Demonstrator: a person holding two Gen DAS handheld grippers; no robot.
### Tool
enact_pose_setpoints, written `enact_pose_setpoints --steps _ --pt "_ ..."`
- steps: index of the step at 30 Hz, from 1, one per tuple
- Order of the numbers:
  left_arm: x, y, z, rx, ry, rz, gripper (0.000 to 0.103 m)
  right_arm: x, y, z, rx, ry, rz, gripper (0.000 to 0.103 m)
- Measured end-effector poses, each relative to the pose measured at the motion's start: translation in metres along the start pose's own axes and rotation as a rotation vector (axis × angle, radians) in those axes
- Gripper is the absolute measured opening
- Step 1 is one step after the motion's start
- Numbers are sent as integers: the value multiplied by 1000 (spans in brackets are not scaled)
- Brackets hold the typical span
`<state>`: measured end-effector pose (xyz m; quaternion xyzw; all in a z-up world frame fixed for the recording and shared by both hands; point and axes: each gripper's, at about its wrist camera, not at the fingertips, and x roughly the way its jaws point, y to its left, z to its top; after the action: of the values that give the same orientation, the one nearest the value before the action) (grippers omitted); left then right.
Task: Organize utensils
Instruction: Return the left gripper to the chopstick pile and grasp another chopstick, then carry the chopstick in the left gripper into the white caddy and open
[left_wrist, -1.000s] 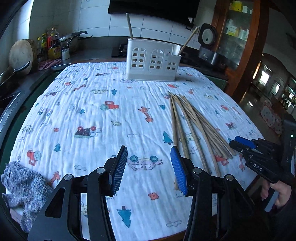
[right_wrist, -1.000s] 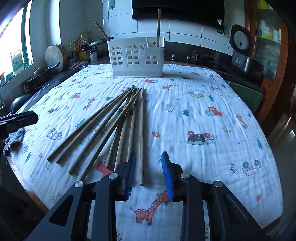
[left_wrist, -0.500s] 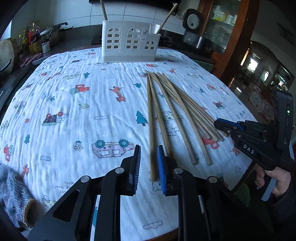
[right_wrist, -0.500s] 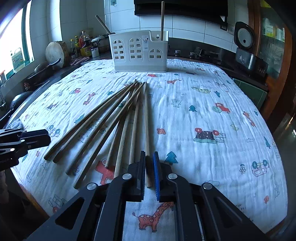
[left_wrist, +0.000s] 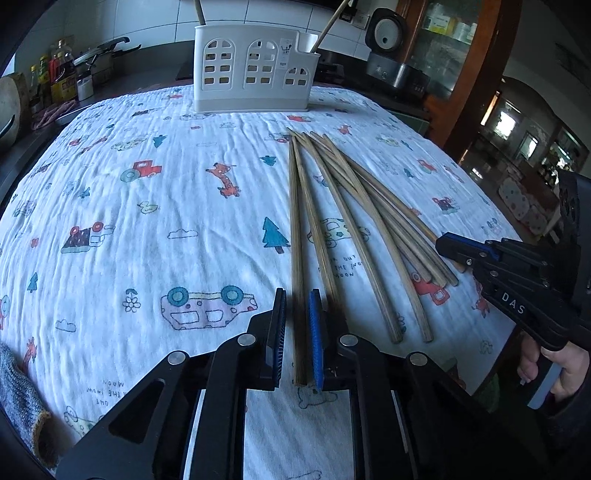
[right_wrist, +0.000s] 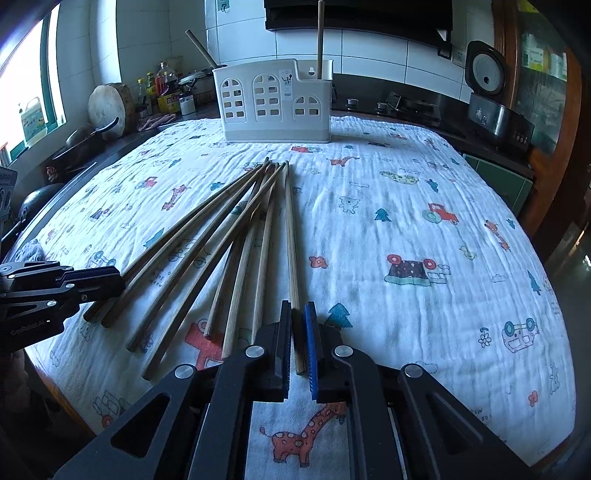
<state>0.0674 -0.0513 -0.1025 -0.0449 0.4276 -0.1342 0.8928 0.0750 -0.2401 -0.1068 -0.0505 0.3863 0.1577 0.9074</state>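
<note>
Several wooden chopsticks (left_wrist: 354, 218) lie fanned on the printed cloth (left_wrist: 147, 206), also in the right wrist view (right_wrist: 236, 236). My left gripper (left_wrist: 297, 332) has nearly shut jaws around the near end of the leftmost chopstick (left_wrist: 295, 236), which rests on the cloth. My right gripper (right_wrist: 297, 343) has nearly shut jaws around the near end of the rightmost chopstick (right_wrist: 290, 236). A white utensil holder (left_wrist: 255, 75) stands at the far side with two chopsticks upright in it; it also shows in the right wrist view (right_wrist: 275, 107).
A grey knitted cloth (left_wrist: 22, 402) lies at the near left table edge. Bottles (left_wrist: 59, 79) and pans stand on the counter at far left. A rice cooker (right_wrist: 487, 96) sits at far right. The right gripper's body (left_wrist: 517, 284) appears beside the chopstick ends.
Both grippers moved forward over the chopstick ends and narrowed their jaws, the left from wide open to around the leftmost stick, the right around the rightmost stick.
</note>
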Motion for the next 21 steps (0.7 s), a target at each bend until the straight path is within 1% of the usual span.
enact_pose_setpoints --steps 5,10,16,21 --pt "2 -4 1 18 -2 21 11 3 1 -1 -3 2 -2 8" --pt "2 -2 3 5 -1 28 6 3 1 -2 -5 -7 -4 8" --pt "1 -1 4 -1 -1 24 6 3 1 -1 -3 -13 -6 8" --pt "-9 0 5 1 -21 29 6 -2 1 0 -1 -21 -11 7"
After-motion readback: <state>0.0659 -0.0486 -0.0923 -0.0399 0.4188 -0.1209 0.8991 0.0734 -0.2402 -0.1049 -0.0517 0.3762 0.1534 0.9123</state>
